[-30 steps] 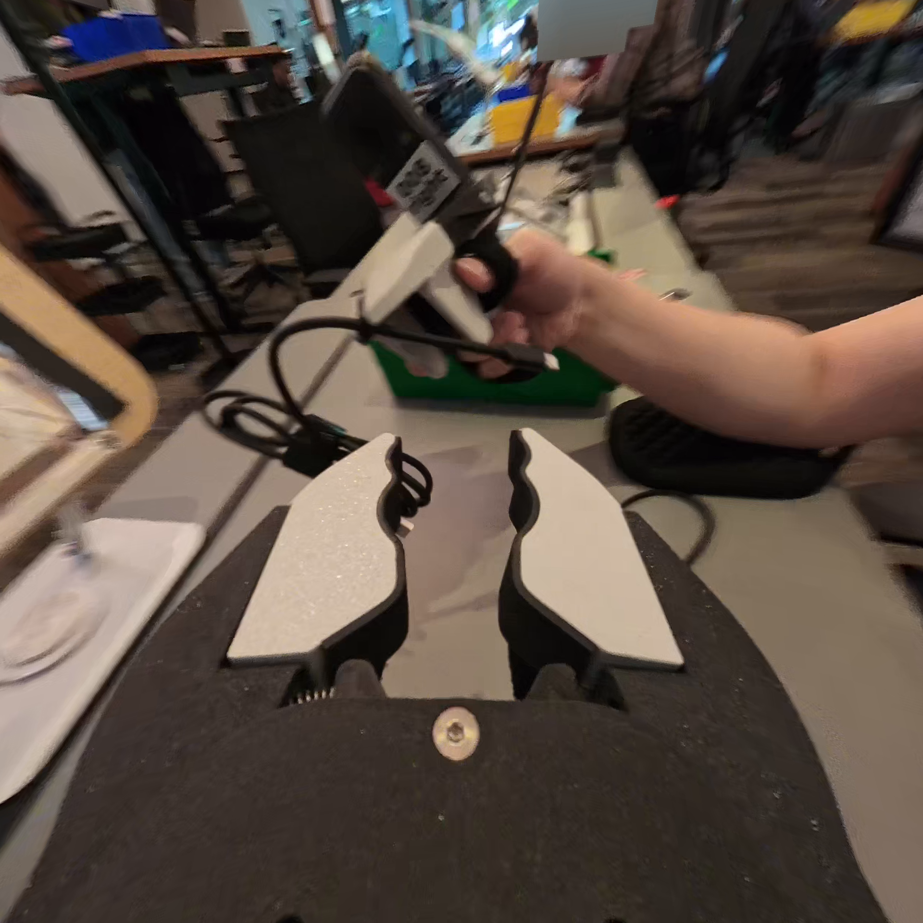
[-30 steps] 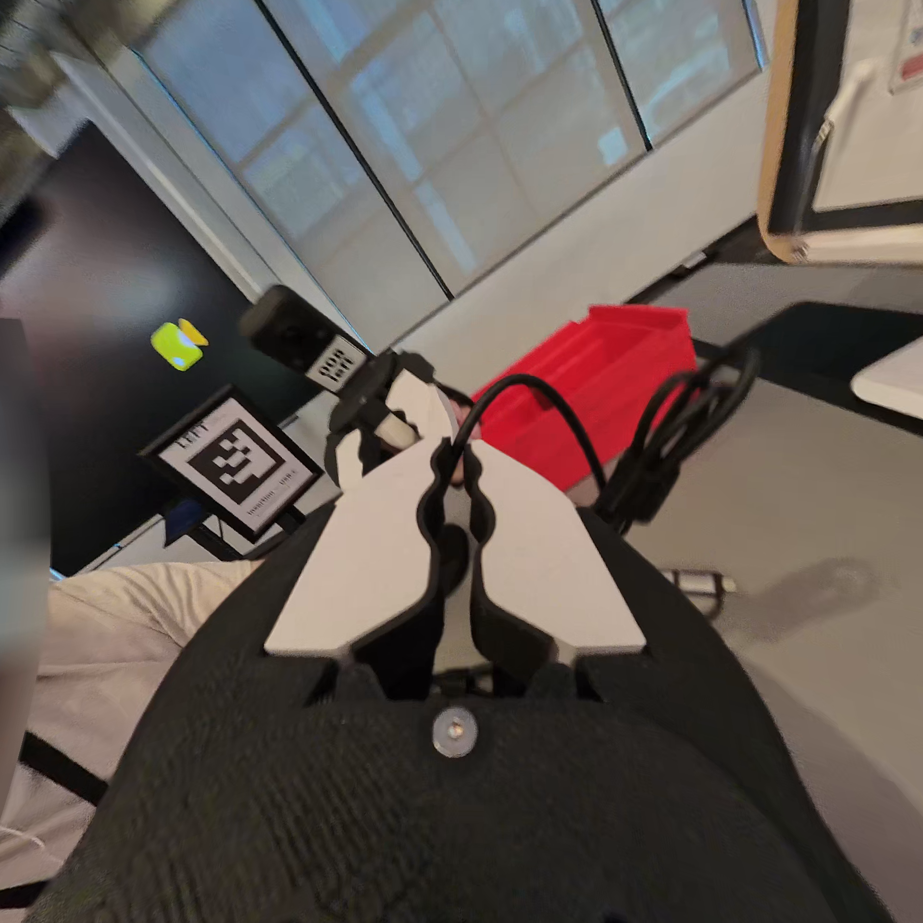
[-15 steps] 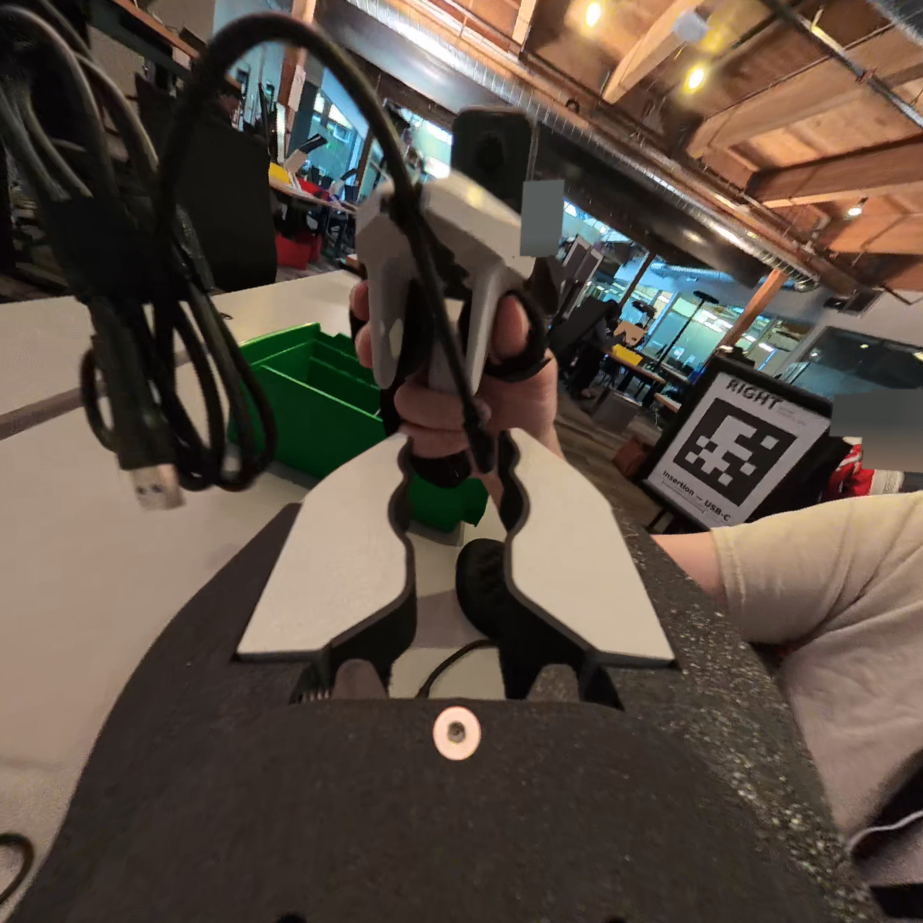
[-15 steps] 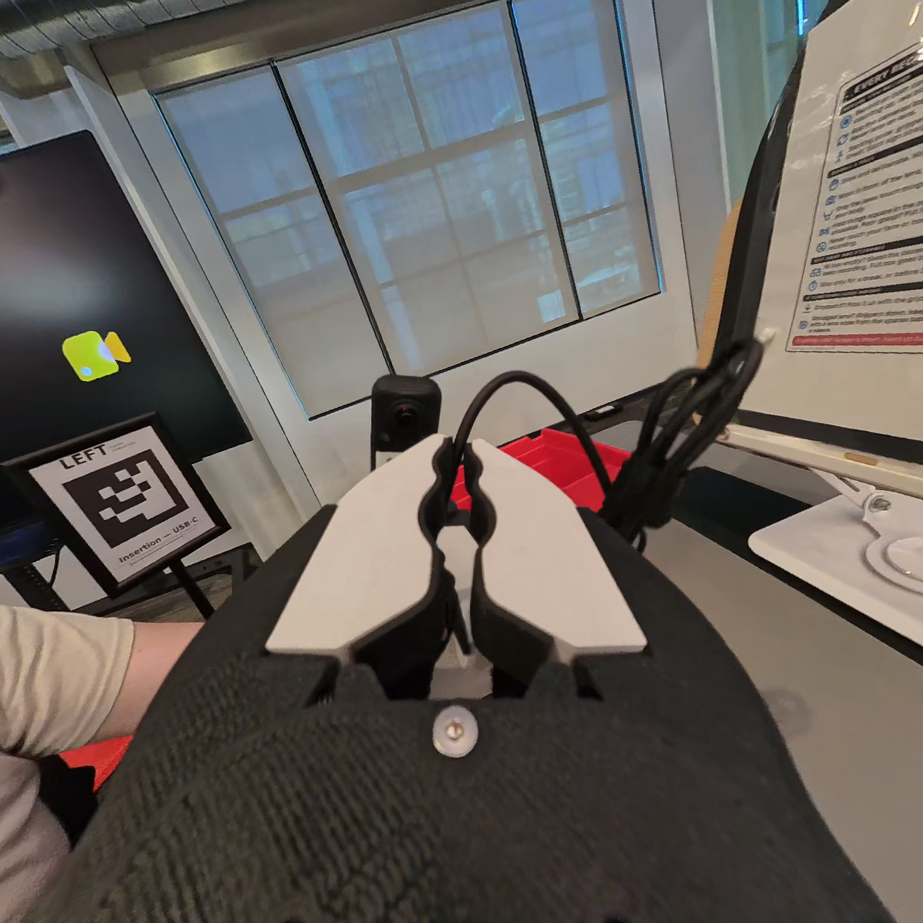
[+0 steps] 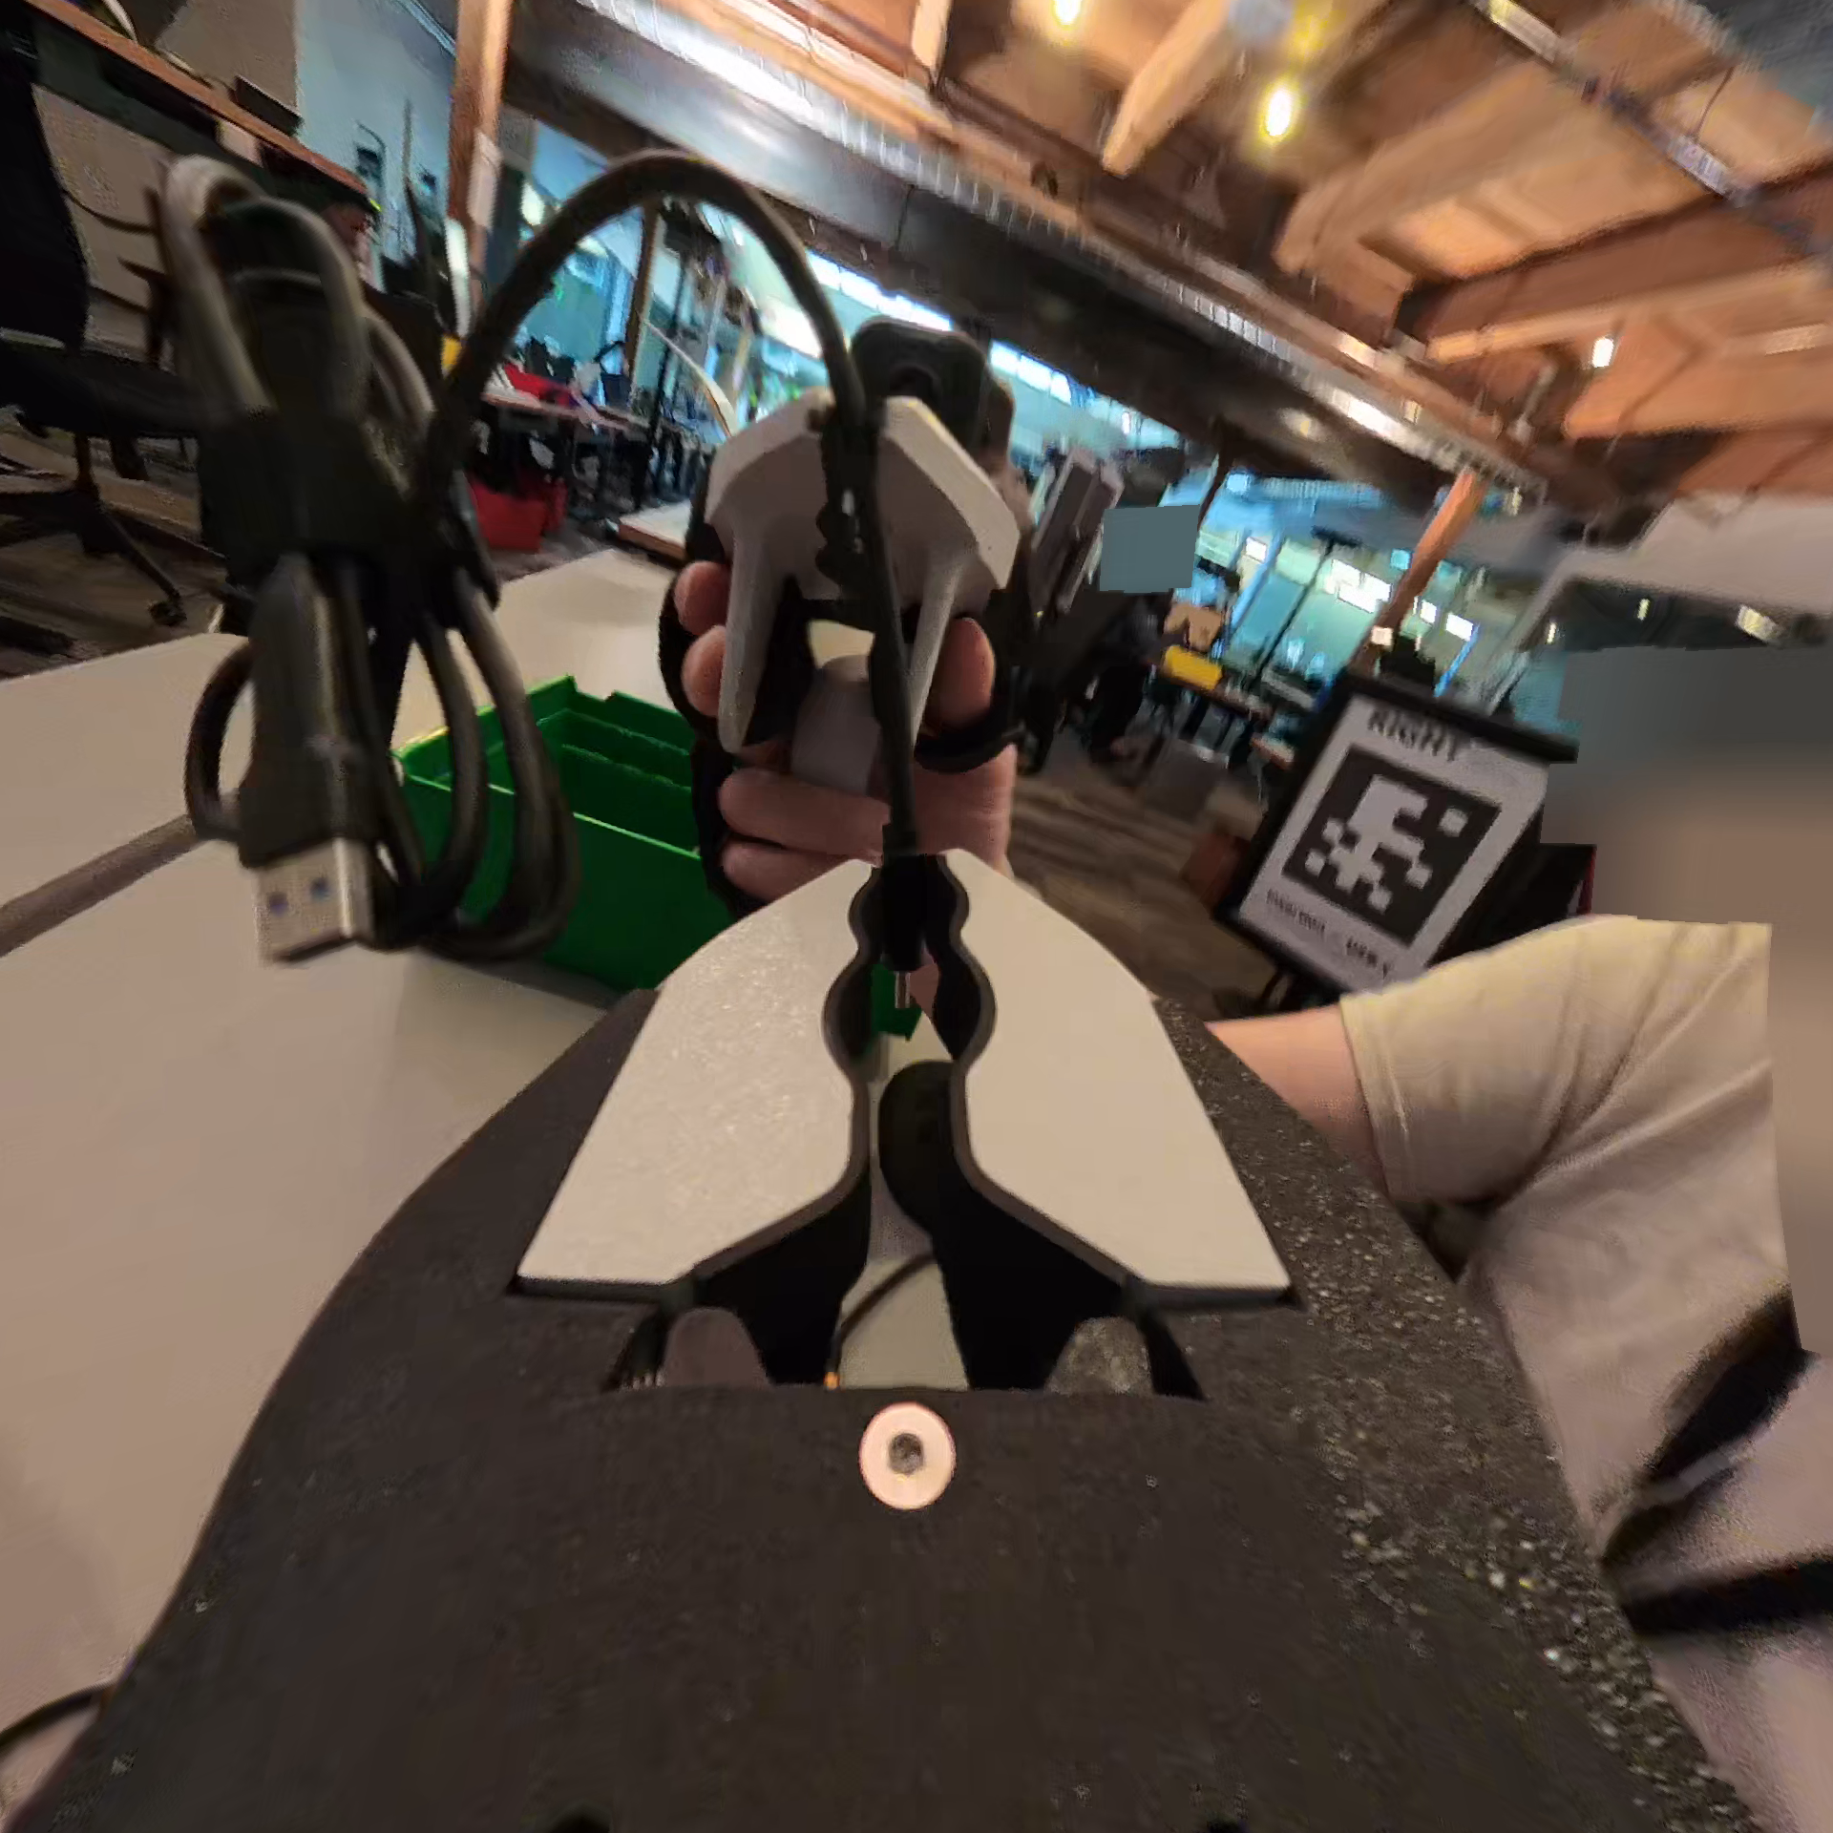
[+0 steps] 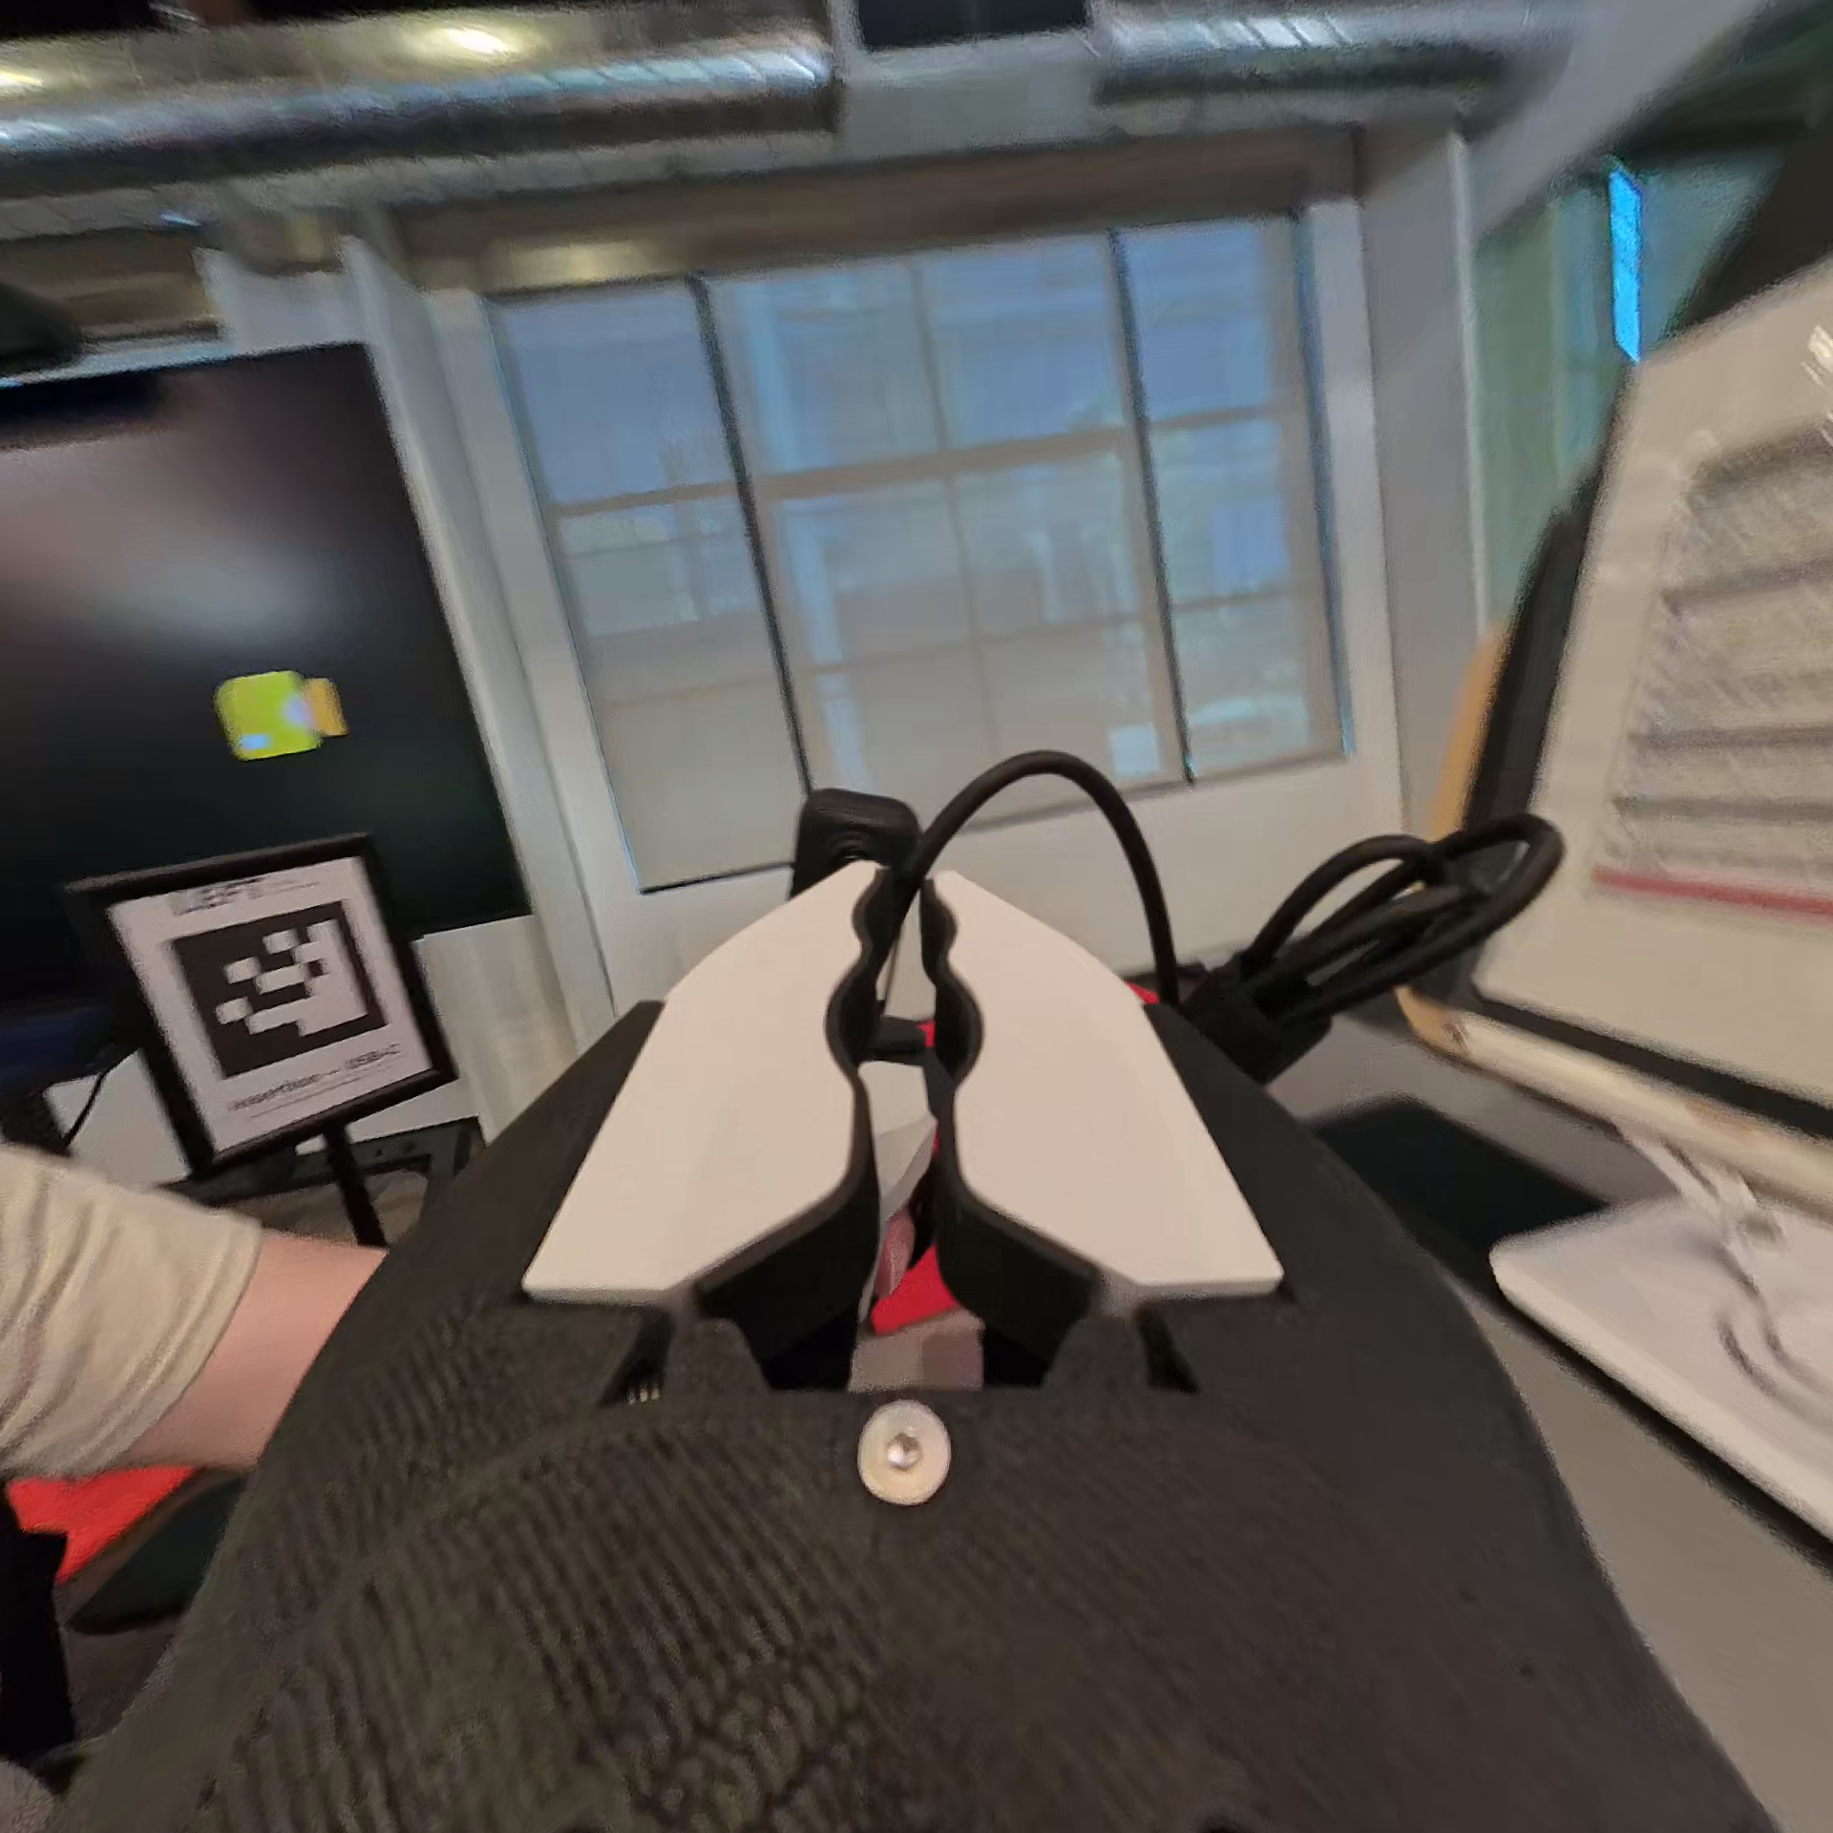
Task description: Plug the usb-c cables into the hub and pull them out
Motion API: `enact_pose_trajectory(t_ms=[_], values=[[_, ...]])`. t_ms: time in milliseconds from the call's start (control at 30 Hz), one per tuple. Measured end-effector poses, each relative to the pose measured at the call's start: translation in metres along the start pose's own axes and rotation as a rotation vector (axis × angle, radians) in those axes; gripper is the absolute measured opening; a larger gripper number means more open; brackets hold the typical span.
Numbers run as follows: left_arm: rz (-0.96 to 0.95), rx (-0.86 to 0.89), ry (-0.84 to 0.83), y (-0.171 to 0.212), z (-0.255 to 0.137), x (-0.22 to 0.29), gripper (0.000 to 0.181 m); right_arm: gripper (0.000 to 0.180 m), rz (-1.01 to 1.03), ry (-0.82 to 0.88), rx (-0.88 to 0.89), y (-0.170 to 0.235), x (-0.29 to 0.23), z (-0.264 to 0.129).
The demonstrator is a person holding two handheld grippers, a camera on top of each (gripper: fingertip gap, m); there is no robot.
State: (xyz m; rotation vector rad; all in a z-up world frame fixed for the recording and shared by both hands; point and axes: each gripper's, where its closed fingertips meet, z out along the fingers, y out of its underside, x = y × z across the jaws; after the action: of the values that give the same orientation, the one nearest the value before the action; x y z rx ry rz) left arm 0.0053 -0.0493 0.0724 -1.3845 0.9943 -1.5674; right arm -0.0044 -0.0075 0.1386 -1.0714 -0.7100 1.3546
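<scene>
A black USB-C cable (image 5: 694, 213) hangs in the air between my two grippers, above the table. My left gripper (image 5: 908, 878) is shut on its small plug end (image 5: 903, 957), which points back between the fingers. My right gripper (image 5: 851, 466) faces it from close by, held by a hand, and is shut on the same cable a short way up. In the right wrist view the right gripper (image 6: 901, 888) pinches the cable (image 6: 1091, 794), which arcs right to a tied bundle (image 6: 1389, 922). The bundle (image 5: 337, 595) and its USB-A plug (image 5: 312, 898) dangle at the left. No hub is in view.
A green bin (image 5: 615, 823) stands on the grey table (image 5: 198, 1091) behind the bundle. A red bin (image 6: 917, 1284) shows below the right fingers. A framed marker sign (image 5: 1389, 843) stands right; another (image 6: 278, 992) stands left. A white stand base (image 6: 1686, 1319) sits on the right. There is about 7 centimetres between the tips of the two grippers.
My left gripper has closed from wide open onto the cable's plug end. Both grippers have lifted off the table and turned to face each other, with the bundle swinging below.
</scene>
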Motion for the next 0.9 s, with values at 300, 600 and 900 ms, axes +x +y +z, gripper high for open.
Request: enact_pose_trajectory(t_ms=[300, 600, 900], values=[[0.162, -0.346, -0.019, -0.004, -0.03, 0.067, 0.007, 0.025, -0.347, -0.363, -0.065, 0.05, -0.063, 0.006], [-0.078, -0.521, 0.042, 0.023, -0.048, 0.075, 0.007, 0.023, -0.458, -0.464, -0.196, 0.068, -0.101, 0.015], [-0.057, -0.508, 0.032, 0.021, -0.047, 0.069, 0.007, 0.009, -0.38, -0.429, -0.231, 0.067, -0.092, 0.019]])
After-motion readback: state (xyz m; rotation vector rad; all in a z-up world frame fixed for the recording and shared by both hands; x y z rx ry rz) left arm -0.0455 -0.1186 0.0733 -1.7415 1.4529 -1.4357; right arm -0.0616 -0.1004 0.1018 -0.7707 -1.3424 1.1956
